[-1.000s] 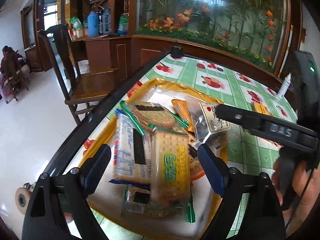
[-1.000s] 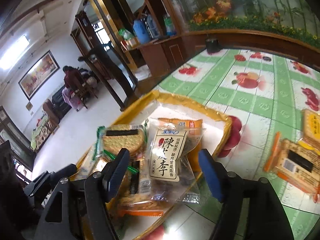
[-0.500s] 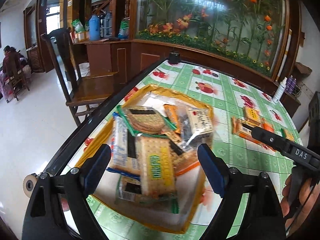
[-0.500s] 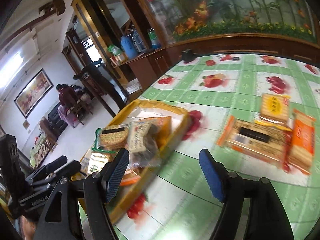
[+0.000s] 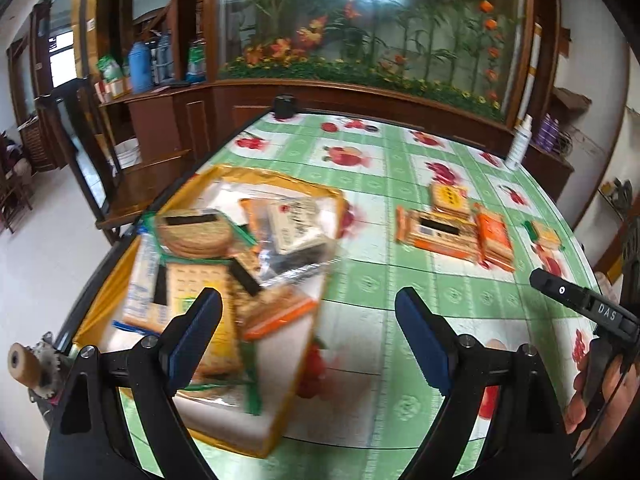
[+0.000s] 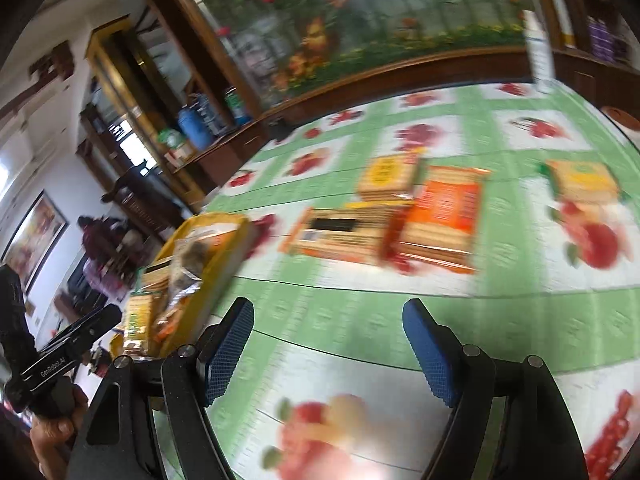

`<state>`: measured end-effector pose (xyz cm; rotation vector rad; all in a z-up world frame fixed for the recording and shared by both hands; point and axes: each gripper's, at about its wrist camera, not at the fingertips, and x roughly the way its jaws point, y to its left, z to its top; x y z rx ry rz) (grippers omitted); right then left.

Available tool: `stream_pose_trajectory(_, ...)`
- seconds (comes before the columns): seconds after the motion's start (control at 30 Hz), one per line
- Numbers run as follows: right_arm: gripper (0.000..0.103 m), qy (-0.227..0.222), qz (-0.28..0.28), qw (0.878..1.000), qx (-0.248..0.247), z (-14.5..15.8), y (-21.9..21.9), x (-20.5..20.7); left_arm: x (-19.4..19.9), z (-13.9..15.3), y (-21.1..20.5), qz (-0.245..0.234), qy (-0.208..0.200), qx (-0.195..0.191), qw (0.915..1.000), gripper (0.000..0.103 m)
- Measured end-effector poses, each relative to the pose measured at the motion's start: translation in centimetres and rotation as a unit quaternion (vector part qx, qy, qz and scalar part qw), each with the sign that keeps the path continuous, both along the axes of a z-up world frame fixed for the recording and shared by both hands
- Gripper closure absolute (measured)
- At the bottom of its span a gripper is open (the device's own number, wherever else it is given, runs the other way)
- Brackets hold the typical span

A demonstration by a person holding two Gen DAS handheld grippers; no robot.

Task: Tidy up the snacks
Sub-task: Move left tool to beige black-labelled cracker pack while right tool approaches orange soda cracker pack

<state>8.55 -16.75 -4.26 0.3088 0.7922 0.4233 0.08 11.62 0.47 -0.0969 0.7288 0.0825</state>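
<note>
A yellow tray [image 5: 100, 300] at the table's left edge holds several cracker and snack packets [image 5: 196, 232]. More snack packets lie loose on the green fruit-print cloth: an orange cluster [image 5: 456, 232] [image 6: 384, 220] and a single green-edged packet [image 5: 546, 236] [image 6: 584, 178]. My left gripper [image 5: 308, 332] hovers open over the tray's right rim with nothing between its fingers. My right gripper [image 6: 328, 344] is over bare cloth in front of the orange cluster, its jaws opening and empty. The tray [image 6: 224, 248] shows at the left of the right wrist view.
A white bottle [image 5: 518, 144] stands at the table's far right edge and a black cap-like object [image 5: 285, 106] at the far edge. A wooden chair [image 5: 132, 184] stands beside the tray. The other hand-held gripper [image 5: 588, 308] appears at right.
Both grippers have swung right, away from the tray; the right one has left the packets in the tray and now faces the loose packets, jaws wider. The left has pulled back slightly.
</note>
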Motion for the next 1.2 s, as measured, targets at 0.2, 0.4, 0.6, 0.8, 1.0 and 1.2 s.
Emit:
stream_pose_trajectory(0.2,0.024,0.008,-0.039,0.999,0.019,-0.7,-4.1,-0.7,-0.1,-0.3,-2.3,-0.022,0.007,0.004,0.9997,0.014)
stream_pose_trajectory(0.4,0.023,0.005,-0.046,0.999,0.021,-0.8,-5.1,-0.4,-0.3,-0.9,-4.0,-0.041,0.018,0.009,0.9990,0.014)
stream_pose_trajectory(0.6,0.022,0.005,-0.050,0.999,0.007,-0.8,-4.9,0.1,0.9,-1.5,-5.4,-0.061,0.025,0.013,0.9978,0.014)
stream_pose_trajectory(0.8,0.022,0.011,-0.059,0.998,-0.017,-0.9,-4.8,0.9,3.5,-1.8,-6.8,-0.102,0.042,0.047,0.9928,0.014)
stream_pose_trajectory(1.0,0.022,0.012,-0.073,0.997,-0.032,-0.3,-5.0,1.8,6.5,-1.9,-9.0,-0.151,0.045,0.097,0.9829,0.014)
stream_pose_trajectory(1.2,0.021,0.008,-0.076,0.996,-0.043,0.4,-5.1,3.0,9.9,-2.2,-11.3,-0.221,0.052,0.136,0.9642,0.014)
